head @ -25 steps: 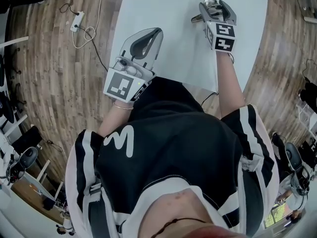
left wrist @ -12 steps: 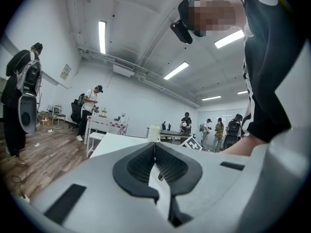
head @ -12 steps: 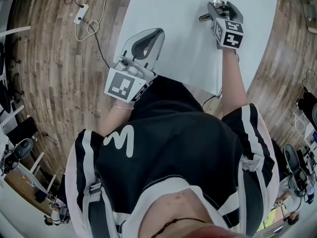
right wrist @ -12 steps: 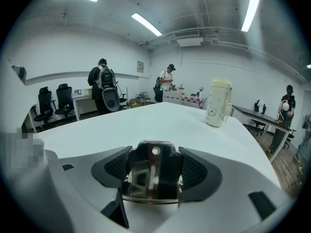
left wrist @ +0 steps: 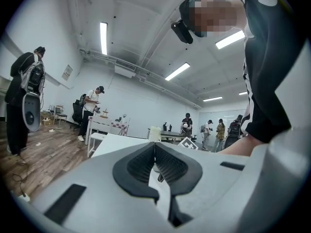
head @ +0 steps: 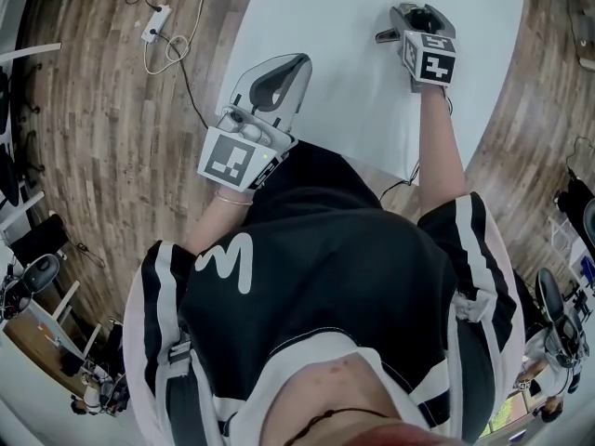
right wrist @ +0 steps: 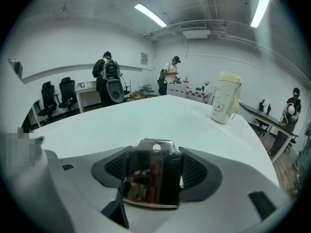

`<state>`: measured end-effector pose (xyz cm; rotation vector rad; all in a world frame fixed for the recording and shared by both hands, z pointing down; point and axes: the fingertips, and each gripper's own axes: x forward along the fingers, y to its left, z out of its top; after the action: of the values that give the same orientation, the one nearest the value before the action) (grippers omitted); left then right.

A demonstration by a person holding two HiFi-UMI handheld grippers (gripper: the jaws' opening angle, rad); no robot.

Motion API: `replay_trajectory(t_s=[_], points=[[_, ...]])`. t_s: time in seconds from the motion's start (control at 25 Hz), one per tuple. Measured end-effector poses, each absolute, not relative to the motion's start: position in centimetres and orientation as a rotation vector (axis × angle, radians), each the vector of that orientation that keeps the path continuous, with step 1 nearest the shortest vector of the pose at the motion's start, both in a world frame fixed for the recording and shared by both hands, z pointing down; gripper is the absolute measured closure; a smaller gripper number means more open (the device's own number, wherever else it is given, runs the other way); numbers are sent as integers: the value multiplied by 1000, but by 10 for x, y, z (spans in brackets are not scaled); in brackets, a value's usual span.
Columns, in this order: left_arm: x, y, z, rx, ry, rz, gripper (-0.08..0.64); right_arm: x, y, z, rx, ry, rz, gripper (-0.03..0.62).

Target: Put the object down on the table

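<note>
- Right gripper [right wrist: 155,155]: jaws clamped on shiny metal piece [right wrist: 154,181], low over white table [right wrist: 121,123].
- Left gripper [left wrist: 155,148]: jaws pressed together, empty.
- Jug [right wrist: 224,97] on table: cartoon print, unreadable.

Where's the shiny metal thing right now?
In the right gripper view, the metal thing sits pinched in the right gripper, over the white table; a white jug stands farther off on the right.

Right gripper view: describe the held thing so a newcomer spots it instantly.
Find the big white table; at its near side is the right gripper, shut on a metal piece. The piece is dark, mirror-shiny, with a small round hole near its top edge, unlike the matte grey gripper around it and the cream jug standing farther back.
</note>
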<state>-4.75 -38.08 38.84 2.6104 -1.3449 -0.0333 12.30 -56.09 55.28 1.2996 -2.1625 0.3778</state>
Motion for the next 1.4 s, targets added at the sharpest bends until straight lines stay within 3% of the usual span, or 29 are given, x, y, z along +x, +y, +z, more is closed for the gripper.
replay_trajectory(t_s=[0.96,1.4], points=[[-55,-373,380,2641,-1316,-45,554,115,-560,551,1310,-2135,321,278],[-51,-379,379,2694,-1230,-46,554,116,-534,488,1519,-2271,279,279]])
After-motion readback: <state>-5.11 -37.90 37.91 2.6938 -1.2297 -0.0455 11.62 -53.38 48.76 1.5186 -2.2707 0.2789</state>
